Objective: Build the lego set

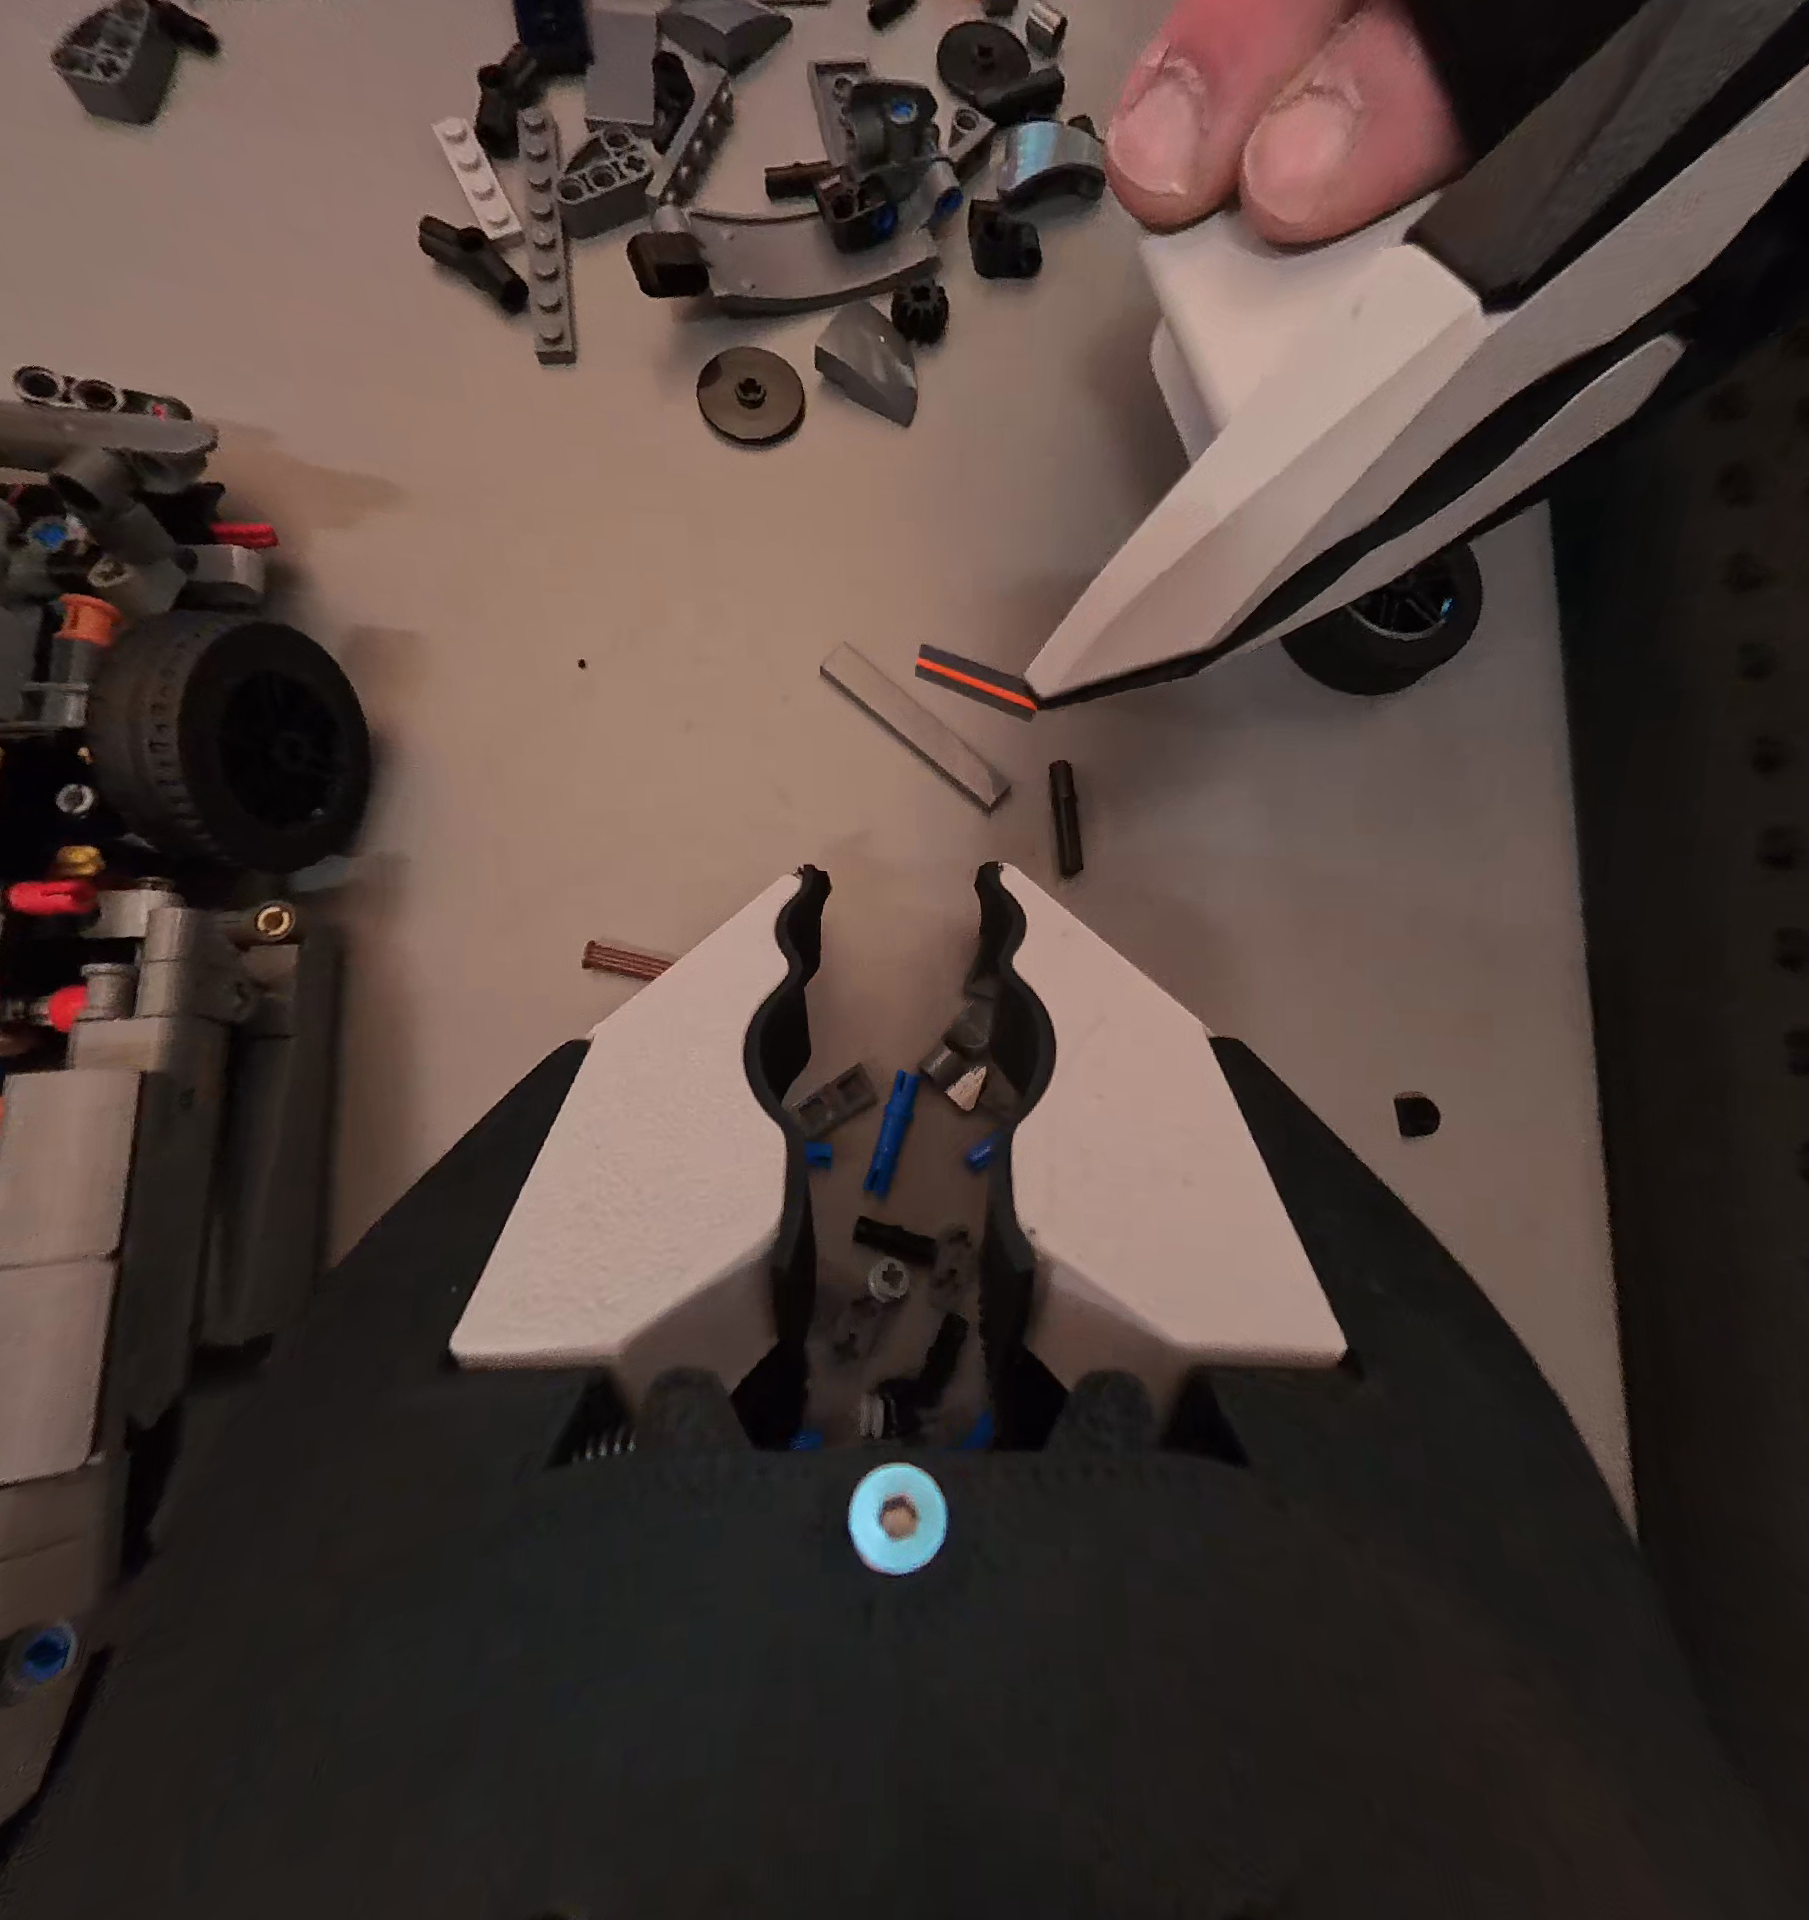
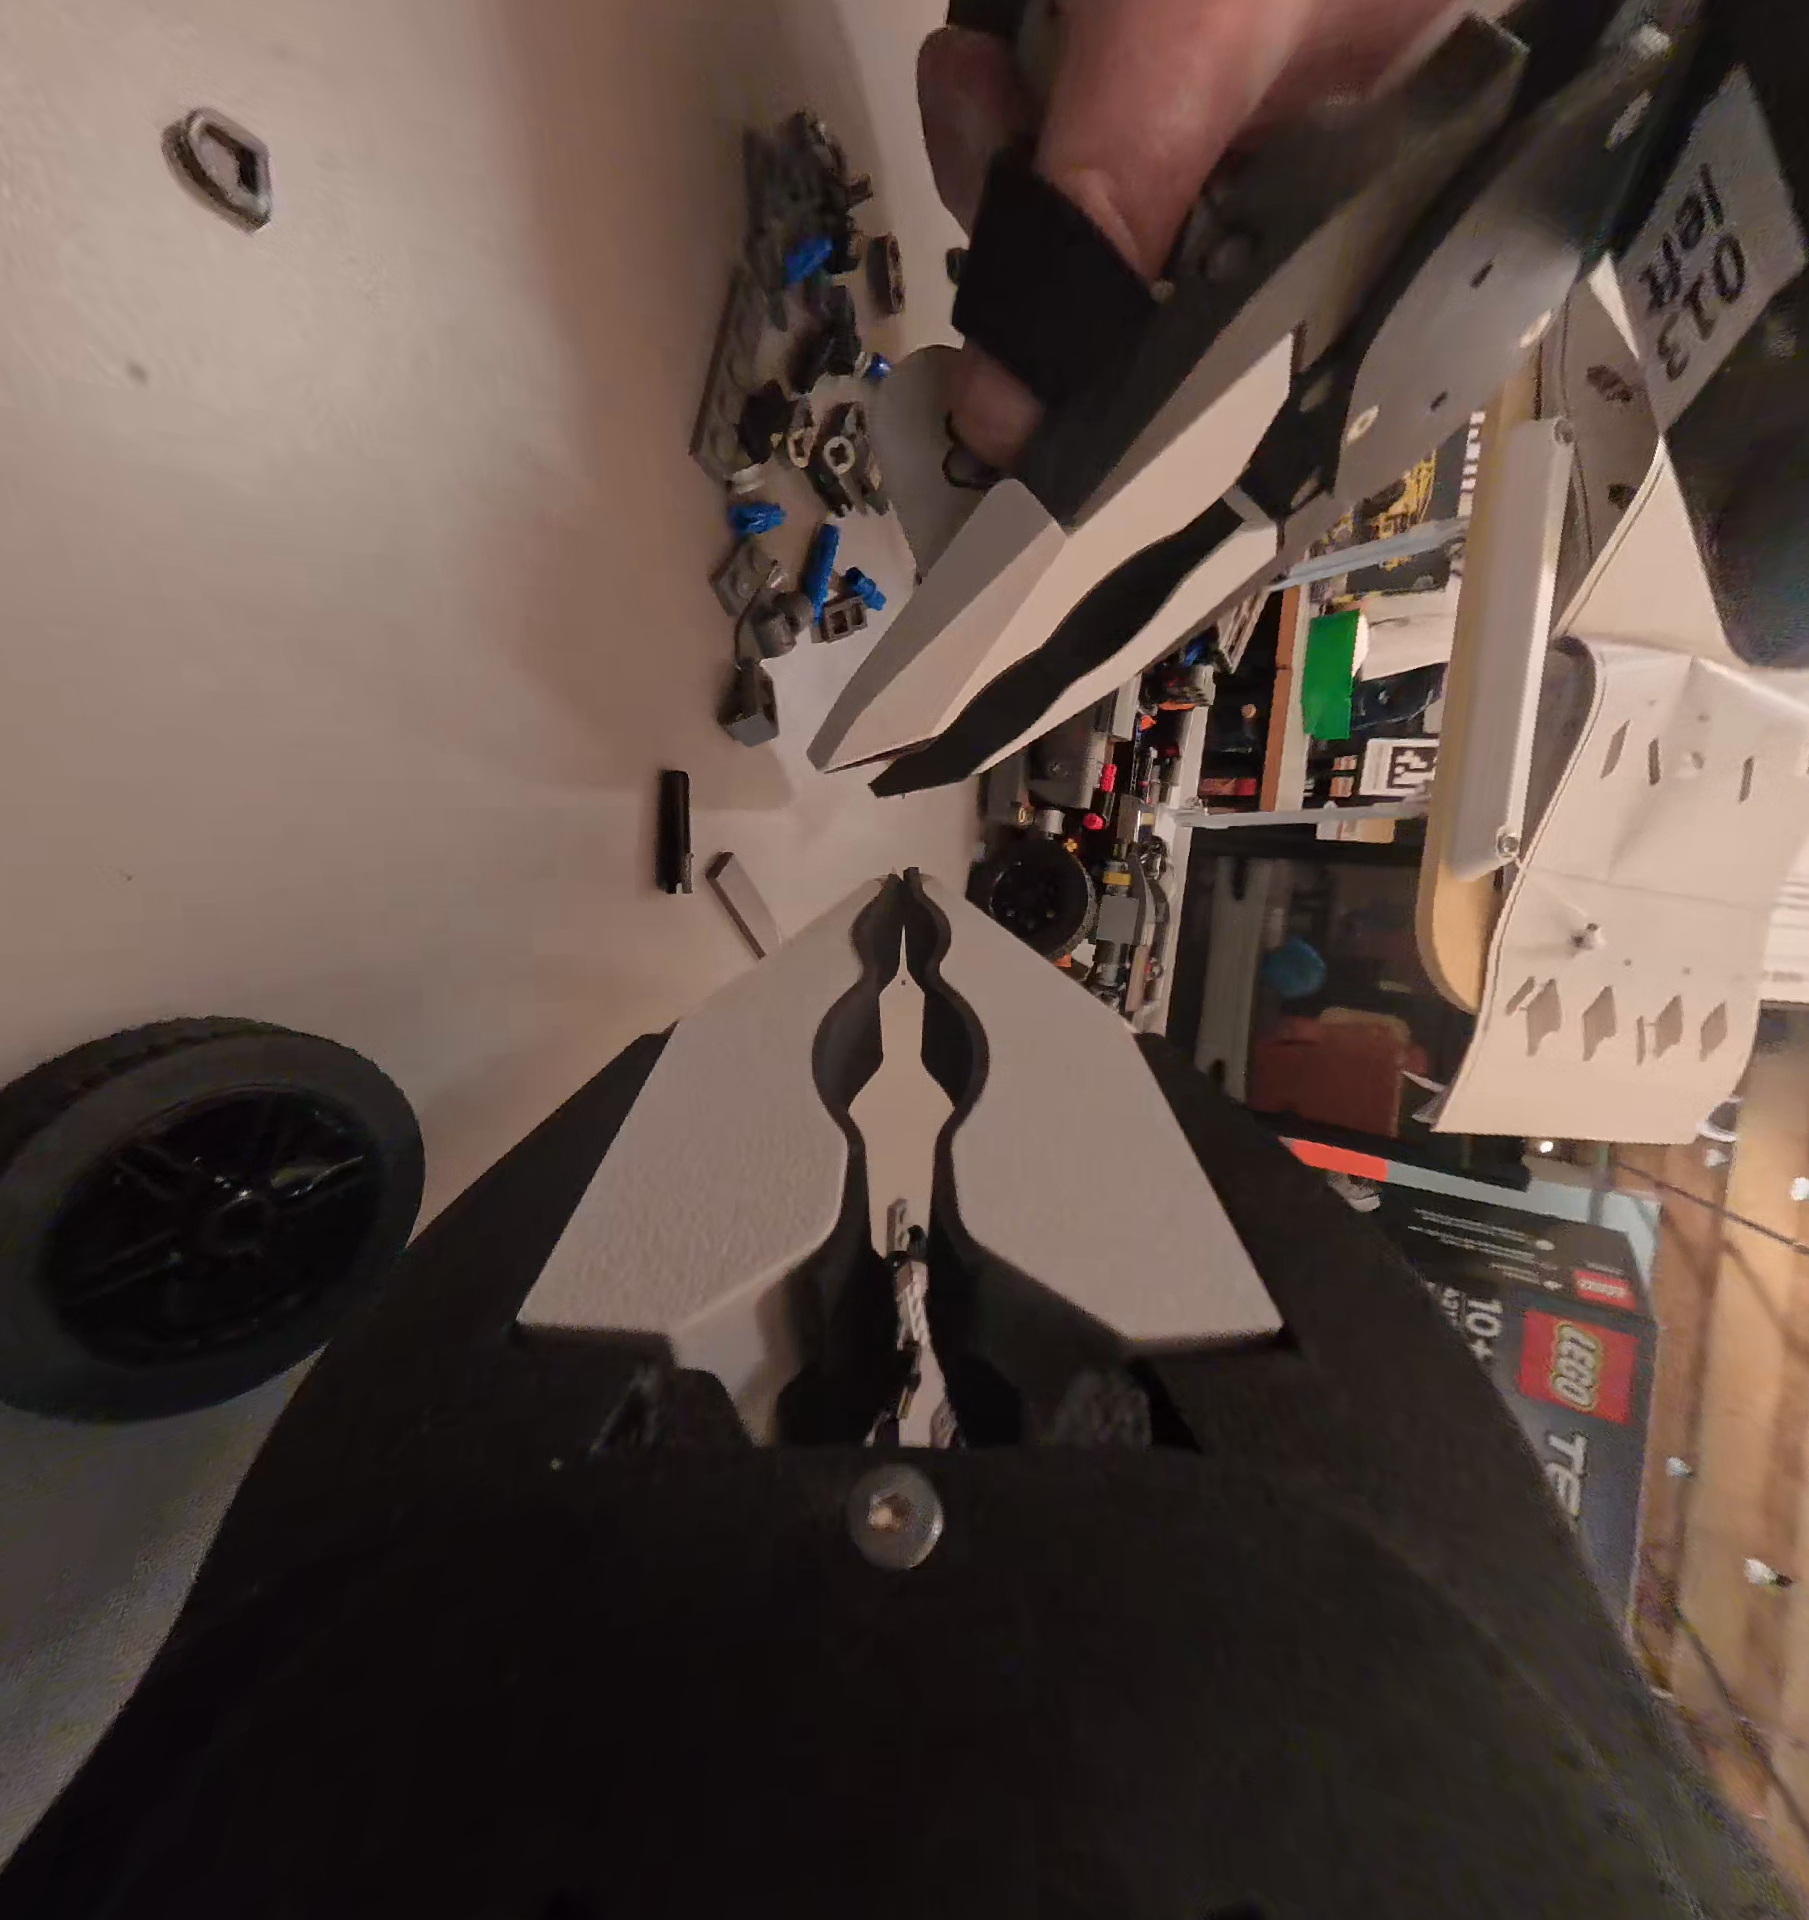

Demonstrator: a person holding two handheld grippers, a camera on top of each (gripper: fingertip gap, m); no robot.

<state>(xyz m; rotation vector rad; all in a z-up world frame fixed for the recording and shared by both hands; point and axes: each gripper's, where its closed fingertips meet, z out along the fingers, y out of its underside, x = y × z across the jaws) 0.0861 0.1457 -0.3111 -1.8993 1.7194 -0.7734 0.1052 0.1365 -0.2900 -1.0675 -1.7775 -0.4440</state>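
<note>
Right gripper (image 2: 901,881) clamped on striped tile (image 1: 976,682) above table (image 1: 588,582) — left gripper (image 1: 901,875) jaws apart, empty, near grey tile (image 1: 912,738).

A pale, smooth counter (image 1: 588,582) carries a partly built grey and black toy car with a black rubber tyre (image 1: 100,831) along one edge and a scattered heap of grey, black and blue plastic bricks and pins (image 1: 723,177) farther off. Near its middle lie a flat grey tile (image 1: 915,740), a short black pin (image 1: 1065,818), a small grey tile striped orange (image 1: 976,682) and a thin brown axle (image 1: 625,958). A loose black wheel with a spoked black rim (image 2: 178,1216) stands apart near the counter's edge.
</note>
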